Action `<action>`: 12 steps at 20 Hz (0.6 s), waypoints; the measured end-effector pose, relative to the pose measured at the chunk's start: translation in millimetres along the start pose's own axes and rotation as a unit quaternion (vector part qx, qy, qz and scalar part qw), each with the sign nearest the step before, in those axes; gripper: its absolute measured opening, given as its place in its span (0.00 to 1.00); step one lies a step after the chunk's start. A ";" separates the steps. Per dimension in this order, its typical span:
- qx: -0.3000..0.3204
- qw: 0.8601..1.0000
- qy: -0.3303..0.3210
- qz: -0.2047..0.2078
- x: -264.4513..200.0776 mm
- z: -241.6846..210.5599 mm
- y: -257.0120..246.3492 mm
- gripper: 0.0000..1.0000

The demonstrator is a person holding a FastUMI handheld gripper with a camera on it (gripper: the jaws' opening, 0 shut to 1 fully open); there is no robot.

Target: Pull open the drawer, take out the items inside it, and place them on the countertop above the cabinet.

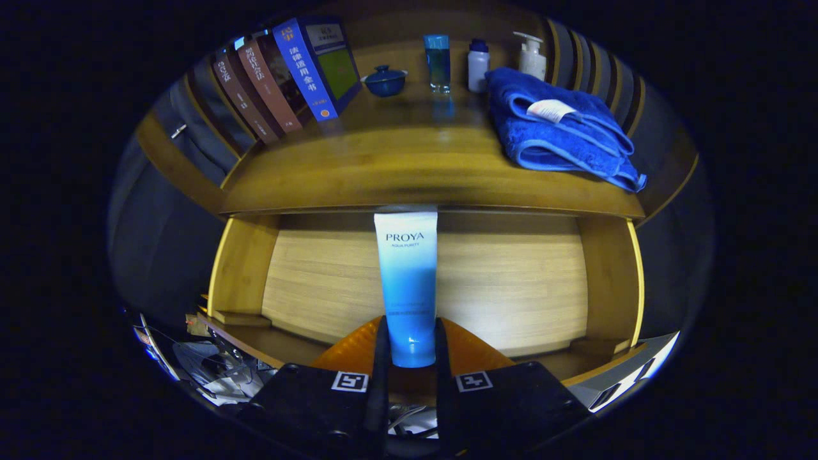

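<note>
Gripper [409, 345] was clamped on the blue-and-white tube [408, 281], both fingers [381, 358] pressing its cap end, tube pointing forward over the open drawer [511, 281] toward the countertop [396, 166] edge. Judged step: carrying the tube up out of the drawer. To do it well, lift until the tube's far end clears the countertop lip, then move forward and set it on the bare wood in the middle. Around: leaning books [287, 76] at left, small blue lidded bowl [385, 81], bottles [477, 65] at back, folded blue towel [562, 128] at right. The overhanging lip looked the main obstruction.
</note>
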State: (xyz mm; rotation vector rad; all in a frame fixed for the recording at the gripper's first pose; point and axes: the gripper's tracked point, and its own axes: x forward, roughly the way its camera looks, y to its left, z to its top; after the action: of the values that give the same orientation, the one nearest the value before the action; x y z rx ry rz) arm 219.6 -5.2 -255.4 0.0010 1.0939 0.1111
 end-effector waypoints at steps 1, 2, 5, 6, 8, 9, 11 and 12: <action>0.003 1.000 0.000 0.003 -4.9 2.9 0.5 0.35; 0.007 1.000 0.002 0.006 -6.5 4.4 0.4 0.35; 0.008 1.000 0.010 0.015 -11.8 1.2 3.5 0.35; 0.000 1.000 0.014 0.017 -12.8 -3.7 4.4 0.35; -0.012 1.000 0.014 0.013 -15.5 -8.3 5.4 0.35; -0.013 1.000 0.007 0.011 -16.7 -5.2 4.9 0.35; -0.006 1.000 -0.009 0.011 -21.9 6.0 6.1 0.35; 0.001 1.000 -0.015 0.014 -25.1 14.6 7.6 0.35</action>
State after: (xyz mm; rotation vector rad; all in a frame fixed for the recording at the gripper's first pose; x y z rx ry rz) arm 220.5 0.9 -226.0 0.0198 1.0650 0.1338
